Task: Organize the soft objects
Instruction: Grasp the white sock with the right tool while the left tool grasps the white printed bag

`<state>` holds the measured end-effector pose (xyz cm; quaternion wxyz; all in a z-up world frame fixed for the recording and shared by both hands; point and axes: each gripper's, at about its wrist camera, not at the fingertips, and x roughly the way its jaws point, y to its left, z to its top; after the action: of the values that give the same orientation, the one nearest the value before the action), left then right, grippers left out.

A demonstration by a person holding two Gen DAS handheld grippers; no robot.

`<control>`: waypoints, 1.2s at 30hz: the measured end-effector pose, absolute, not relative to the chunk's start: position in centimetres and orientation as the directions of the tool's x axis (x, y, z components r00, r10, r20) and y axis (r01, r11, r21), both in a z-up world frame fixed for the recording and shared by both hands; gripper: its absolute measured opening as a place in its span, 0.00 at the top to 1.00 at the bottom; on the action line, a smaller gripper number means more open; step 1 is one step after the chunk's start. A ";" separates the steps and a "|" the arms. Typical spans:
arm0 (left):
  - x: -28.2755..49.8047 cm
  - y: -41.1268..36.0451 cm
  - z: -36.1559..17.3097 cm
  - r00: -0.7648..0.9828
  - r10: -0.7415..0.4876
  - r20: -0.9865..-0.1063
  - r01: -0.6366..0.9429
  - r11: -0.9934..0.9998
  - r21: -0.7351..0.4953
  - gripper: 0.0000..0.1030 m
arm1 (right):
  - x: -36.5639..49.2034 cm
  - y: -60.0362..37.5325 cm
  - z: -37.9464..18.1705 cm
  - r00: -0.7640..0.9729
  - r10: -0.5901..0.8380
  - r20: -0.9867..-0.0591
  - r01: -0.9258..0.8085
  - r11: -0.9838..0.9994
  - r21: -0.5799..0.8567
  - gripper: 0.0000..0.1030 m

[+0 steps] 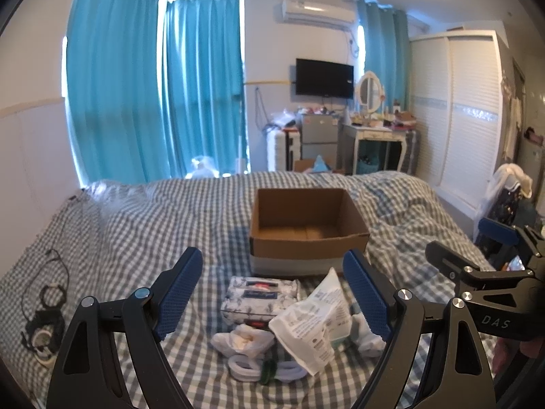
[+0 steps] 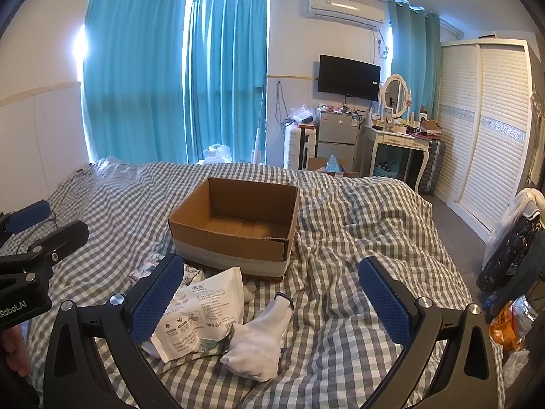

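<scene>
Gingham bedspread (image 2: 357, 225) under cardboard box (image 2: 238, 225); turquoise curtains (image 2: 136, 85) behind.

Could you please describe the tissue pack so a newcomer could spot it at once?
On the grey checked bedspread, before the open brown cardboard box, lies a cluster of soft items. The tissue pack is the blocky one with leafy blue-grey print; its neighbours are plain white.

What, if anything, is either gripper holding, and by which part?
Nothing is held. The left gripper and the right gripper are both open above the bed.
</scene>
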<state>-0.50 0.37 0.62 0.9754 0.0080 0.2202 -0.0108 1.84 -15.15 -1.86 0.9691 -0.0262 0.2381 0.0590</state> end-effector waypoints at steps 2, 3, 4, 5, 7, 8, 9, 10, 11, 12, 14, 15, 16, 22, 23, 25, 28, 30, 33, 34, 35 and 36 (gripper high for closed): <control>-0.1 0.4 0.2 0.897 -0.027 -0.442 0.034 0.999 0.007 0.16 | 2.5 -15.2 -2.4 0.865 0.111 -0.489 -0.143 0.989 -0.028 0.00; 0.2 0.4 -0.1 0.891 -0.029 -0.453 0.037 0.999 0.007 0.16 | 3.0 -15.2 -2.8 0.854 0.124 -0.505 -0.156 0.987 -0.022 0.00; 0.4 0.4 -0.5 0.885 -0.027 -0.464 0.036 0.999 0.010 0.16 | 3.6 -15.3 -3.4 0.839 0.137 -0.527 -0.171 0.985 -0.017 0.00; 0.8 0.4 -1.1 0.875 -0.019 -0.483 0.031 0.999 0.017 0.16 | 4.5 -15.4 -4.2 0.823 0.135 -0.552 -0.176 0.984 -0.022 0.00; 2.0 0.1 -2.9 0.846 0.010 -0.532 0.020 0.999 0.051 0.16 | 6.2 -15.3 -6.5 0.786 0.090 -0.612 -0.162 0.985 -0.064 0.00; 2.4 -0.1 -3.7 0.834 0.018 -0.552 0.019 0.998 0.061 0.16 | 7.0 -15.3 -7.8 0.760 0.078 -0.646 -0.164 0.984 -0.073 0.00; 3.0 -0.1 -4.7 0.815 0.024 -0.579 0.019 0.998 0.067 0.17 | 7.6 -15.3 -9.2 0.728 0.081 -0.681 -0.171 0.983 -0.066 0.00; 3.4 -0.2 -5.5 0.800 0.025 -0.600 0.020 0.997 0.068 0.17 | 8.1 -15.4 -10.4 0.690 0.098 -0.718 -0.187 0.981 -0.046 0.00; 3.8 -0.3 -6.6 0.780 0.027 -0.625 0.021 0.997 0.069 0.17 | 8.6 -15.4 -11.9 0.640 0.123 -0.759 -0.208 0.978 -0.017 0.01; 4.0 -0.4 -7.4 0.767 0.028 -0.641 0.023 0.997 0.071 0.17 | 8.9 -15.3 -12.7 0.613 0.141 -0.778 -0.224 0.975 0.001 0.07; 4.5 -0.6 -8.6 0.749 0.031 -0.662 0.029 0.996 0.080 0.17 | 9.4 -15.0 -14.5 0.554 0.169 -0.815 -0.263 0.965 0.021 0.18; 4.6 -0.7 -8.9 0.743 0.033 -0.668 0.030 0.996 0.083 0.17 | 9.7 -14.6 -15.3 0.530 0.176 -0.829 -0.280 0.960 0.025 0.23; 4.7 -0.8 -9.2 0.738 0.034 -0.674 0.030 0.996 0.082 0.17 | 10.1 -14.2 -15.9 0.510 0.180 -0.841 -0.290 0.956 0.029 0.23; 5.7 -1.1 -9.7 0.716 0.001 -0.698 0.048 0.998 0.051 0.18 | 10.4 -15.2 -16.1 0.485 0.200 -0.851 -0.300 0.953 0.053 0.55; 5.8 -1.3 -9.9 0.712 -0.005 -0.702 0.055 0.997 0.049 0.19 | 10.2 -15.5 -15.4 0.513 0.199 -0.835 -0.296 0.954 0.045 0.56; 6.1 -1.7 -10.4 0.699 -0.014 -0.715 0.067 0.997 0.045 0.19 | 9.7 -15.5 -13.7 0.578 0.175 -0.797 -0.278 0.960 0.009 0.57; 6.6 -2.2 -11.2 0.674 -0.031 -0.738 0.080 0.996 0.031 0.19 | 9.3 -16.0 -11.9 0.630 0.170 -0.758 -0.267 0.964 -0.005 0.57; 6.9 -2.8 -11.9 0.649 -0.063 -0.758 0.103 0.995 0.005 0.22 | 8.9 -16.1 -11.1 0.646 0.171 -0.744 -0.265 0.964 -0.009 0.57; 7.6 -3.8 -13.1 0.624 -0.078 -0.777 0.123 0.992 -0.001 0.52 | 9.0 -16.2 -11.1 0.641 0.195 -0.742 -0.279 0.960 0.011 0.57; 7.7 -4.2 -13.6 0.618 -0.068 -0.783 0.128 0.992 0.015 0.53 | 8.8 -16.1 -11.1 0.640 0.199 -0.742 -0.283 0.959 0.013 0.57; 7.9 -4.5 -14.1 0.609 -0.047 -0.791 0.130 0.991 0.041 0.58 | 8.8 -16.1 -11.1 0.639 0.202 -0.742 -0.286 0.958 0.014 0.57; 8.1 -4.7 -14.4 0.601 -0.041 -0.798 0.130 0.990 0.047 0.62 | 8.7 -16.3 -11.1 0.639 0.205 -0.741 -0.288 0.958 0.017 0.57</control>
<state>8.07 -4.66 -14.40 0.8932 0.0501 0.4442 -0.0479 8.71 -16.27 -11.15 0.9038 -0.0513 0.4023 0.1364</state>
